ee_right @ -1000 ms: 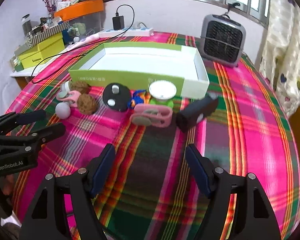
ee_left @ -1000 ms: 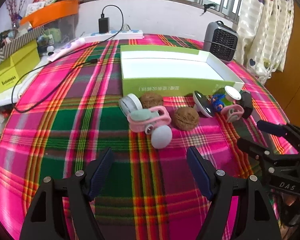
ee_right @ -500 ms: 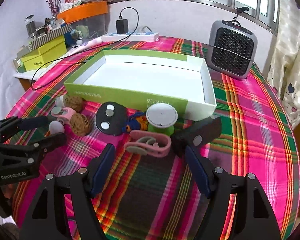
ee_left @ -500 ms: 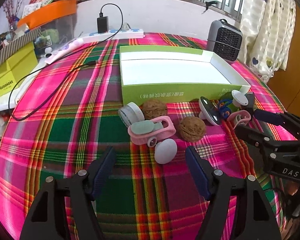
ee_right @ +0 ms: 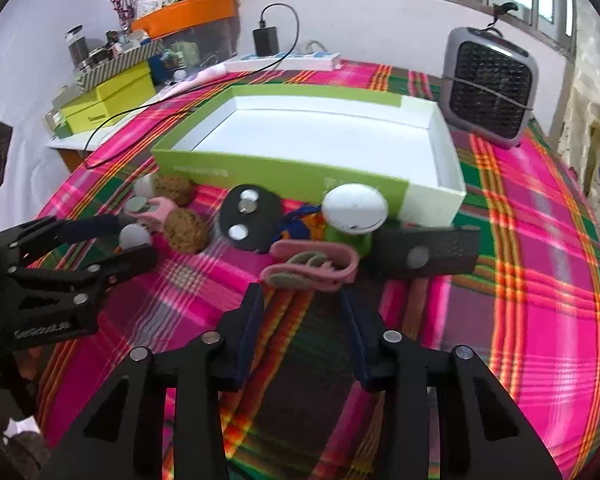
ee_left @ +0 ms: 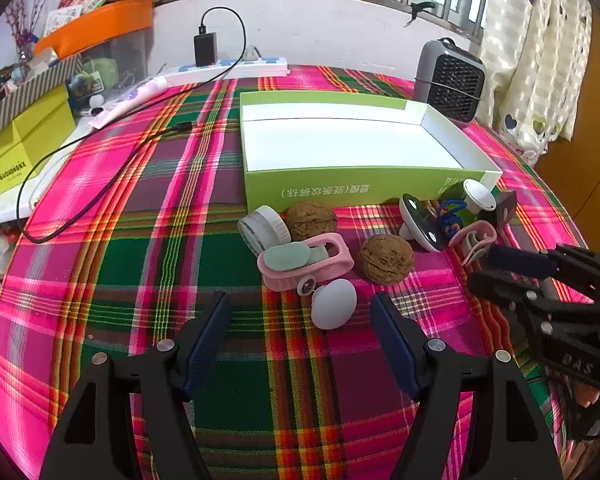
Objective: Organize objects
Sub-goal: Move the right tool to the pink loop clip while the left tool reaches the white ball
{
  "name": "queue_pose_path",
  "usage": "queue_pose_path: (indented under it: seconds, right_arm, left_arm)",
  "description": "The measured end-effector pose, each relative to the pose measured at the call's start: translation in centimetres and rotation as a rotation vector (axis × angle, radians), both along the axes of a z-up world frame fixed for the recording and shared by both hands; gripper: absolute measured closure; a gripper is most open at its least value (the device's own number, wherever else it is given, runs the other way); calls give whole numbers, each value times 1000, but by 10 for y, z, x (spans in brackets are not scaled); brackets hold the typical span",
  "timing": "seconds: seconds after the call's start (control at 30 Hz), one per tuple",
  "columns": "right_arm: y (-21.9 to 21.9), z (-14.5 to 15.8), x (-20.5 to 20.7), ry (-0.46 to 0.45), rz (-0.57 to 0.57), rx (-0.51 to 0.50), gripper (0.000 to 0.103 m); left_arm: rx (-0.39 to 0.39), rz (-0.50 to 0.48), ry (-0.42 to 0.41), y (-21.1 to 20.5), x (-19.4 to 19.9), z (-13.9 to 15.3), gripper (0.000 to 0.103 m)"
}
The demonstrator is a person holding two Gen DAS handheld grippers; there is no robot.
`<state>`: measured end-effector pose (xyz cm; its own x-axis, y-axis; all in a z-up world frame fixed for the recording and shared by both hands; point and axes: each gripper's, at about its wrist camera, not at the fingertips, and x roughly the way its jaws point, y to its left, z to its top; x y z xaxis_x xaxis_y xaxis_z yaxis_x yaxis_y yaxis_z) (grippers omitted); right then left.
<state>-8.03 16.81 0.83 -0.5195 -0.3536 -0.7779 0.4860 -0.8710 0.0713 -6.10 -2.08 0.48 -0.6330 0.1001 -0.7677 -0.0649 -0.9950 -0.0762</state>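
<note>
An empty green box with a white inside (ee_left: 352, 144) (ee_right: 324, 136) sits on the plaid table. In front of it lie two walnuts (ee_left: 386, 258), a pink clip with a grey pad (ee_left: 306, 264), a grey-white ball (ee_left: 334, 309) and a white lid (ee_left: 264, 230). To the right are a black disc (ee_right: 250, 216), a second pink clip (ee_right: 310, 266), a white-capped green item (ee_right: 354, 210) and a black block (ee_right: 426, 252). My left gripper (ee_left: 300, 320) is open just before the ball. My right gripper (ee_right: 302, 312) is open, narrower than before, right before the second pink clip.
A grey heater (ee_right: 490, 86) stands behind the box on the right. A power strip with charger (ee_left: 228, 66) and a black cable (ee_left: 100, 184) lie at the back left. Yellow boxes (ee_left: 20, 148) and an orange-lidded bin (ee_left: 100, 32) crowd the left side table.
Both grippers have moved forward towards the objects. The right gripper's fingers have come closer together near the second pink clip. No object has moved.
</note>
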Motion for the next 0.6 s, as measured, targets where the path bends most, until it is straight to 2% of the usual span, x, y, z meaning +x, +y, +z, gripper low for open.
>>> queue_pose_path:
  seconds: [0.13, 0.43, 0.6]
  right_arm:
    - [1, 6, 2, 39, -9, 0, 63]
    - [5, 8, -14, 17, -110, -50, 62]
    - [3, 8, -22, 1, -123, -64, 57]
  left_arm:
    - [0, 3, 0, 0, 0, 0, 31]
    - [-4, 3, -1, -1, 0, 0, 31]
    - [3, 5, 0, -3, 0, 0, 31]
